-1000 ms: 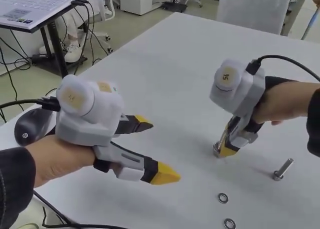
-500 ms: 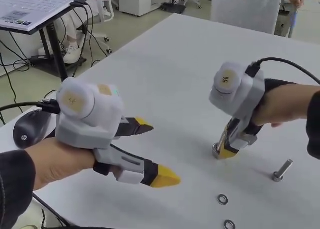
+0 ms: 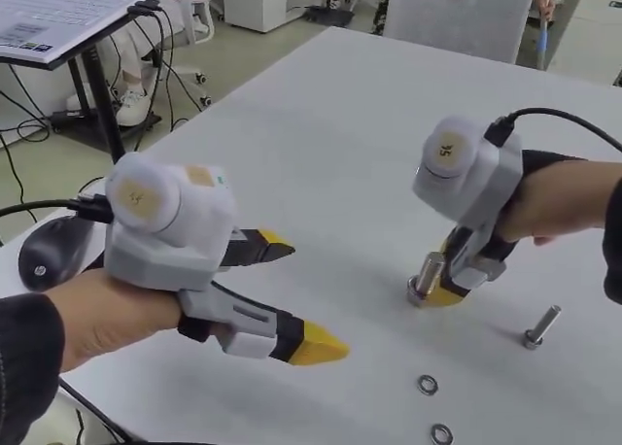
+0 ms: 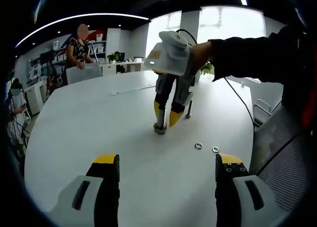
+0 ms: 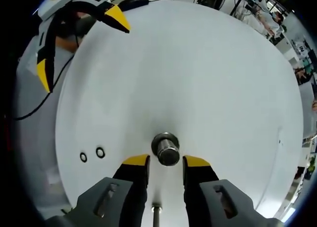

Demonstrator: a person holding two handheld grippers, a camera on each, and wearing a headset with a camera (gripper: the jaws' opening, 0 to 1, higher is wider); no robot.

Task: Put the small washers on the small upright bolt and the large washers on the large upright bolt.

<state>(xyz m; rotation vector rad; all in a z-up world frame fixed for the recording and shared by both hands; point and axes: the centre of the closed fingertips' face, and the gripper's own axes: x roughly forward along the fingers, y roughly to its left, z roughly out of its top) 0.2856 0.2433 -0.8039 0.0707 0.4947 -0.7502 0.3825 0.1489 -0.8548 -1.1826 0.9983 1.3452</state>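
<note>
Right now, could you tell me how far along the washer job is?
Done: the large bolt stands upright just ahead of the right gripper, whose jaws are apart, and the small bolt appears to stand on its head. In hand: nothing, and the left gripper hangs open. Left: two washers lie flat on the table, and neither bolt carries a washer.

Plain white worktop (image 3: 321, 124). Pale grey left tongs (image 3: 309, 294), lower left of the frame, turn black toward yellow tips; right tongs (image 3: 439, 291) are coloured alike. Shiny silver metal large bolt (image 3: 425, 275), small bolt (image 3: 540, 326) and two ring washers (image 3: 427, 385).
</note>
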